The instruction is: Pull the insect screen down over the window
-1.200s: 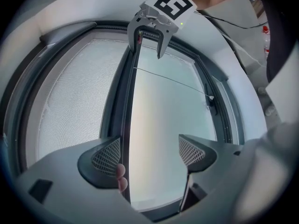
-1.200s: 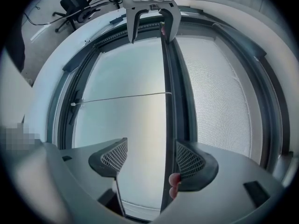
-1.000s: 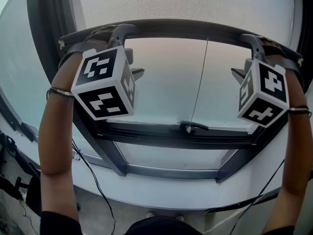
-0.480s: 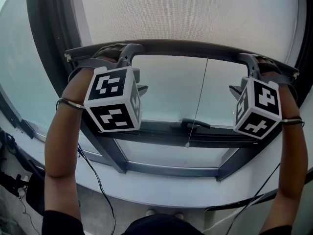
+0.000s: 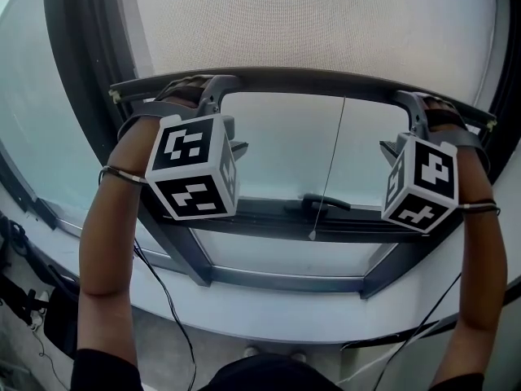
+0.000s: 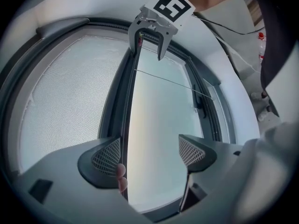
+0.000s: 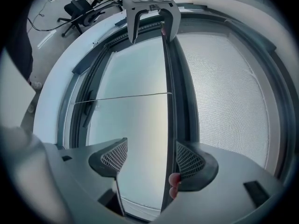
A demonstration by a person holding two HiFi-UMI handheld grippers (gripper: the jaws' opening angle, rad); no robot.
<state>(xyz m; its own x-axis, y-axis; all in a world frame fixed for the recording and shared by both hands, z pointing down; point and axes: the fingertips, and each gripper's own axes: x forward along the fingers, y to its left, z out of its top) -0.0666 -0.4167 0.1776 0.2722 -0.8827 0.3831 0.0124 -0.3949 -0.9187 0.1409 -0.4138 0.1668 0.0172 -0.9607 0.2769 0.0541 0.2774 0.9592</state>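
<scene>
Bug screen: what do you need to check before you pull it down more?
1. Left gripper clamped on the screen bar: not ok, jaws apart, bar beside one pad.
2. Right gripper clamped on the bar: not ok, jaws apart, bar beside one pad.
3. Bar level from side to side: ok, roughly.
4. Pull cord hanging free in front of the glass: ok.
5. Window handle out of the bar's way: cannot tell.
</scene>
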